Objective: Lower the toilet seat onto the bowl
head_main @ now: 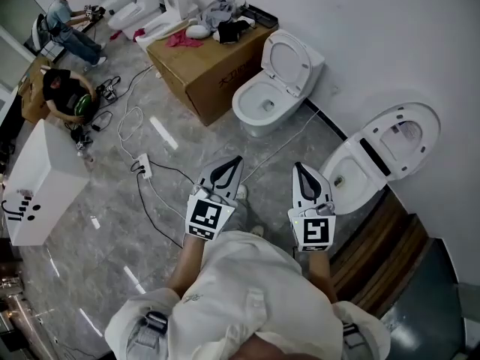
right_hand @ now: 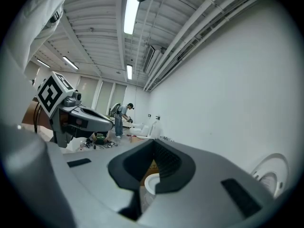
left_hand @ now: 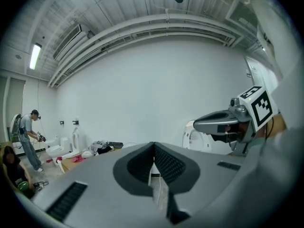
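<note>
Two white toilets stand against the wall. The nearer toilet (head_main: 351, 169) is at the right, its seat and lid (head_main: 401, 135) raised against the wall. The other toilet (head_main: 261, 100) is farther back, its seat (head_main: 288, 60) also up. My left gripper (head_main: 234, 163) and right gripper (head_main: 300, 169) are held side by side above the floor, short of both toilets, each shut with nothing between the jaws. In the left gripper view the right gripper (left_hand: 223, 122) shows in front of a raised seat (left_hand: 192, 137). The right gripper view shows a bowl (right_hand: 151, 182) past its closed jaws and a raised seat (right_hand: 270, 174) at the right.
A cardboard box (head_main: 211, 67) with clothes on it stands left of the far toilet. Cables and a power strip (head_main: 142, 167) lie on the marble floor. A white cabinet (head_main: 39, 187) is at the left, two people (head_main: 69, 92) work beyond it, and a wooden step (head_main: 382, 246) lies at the right.
</note>
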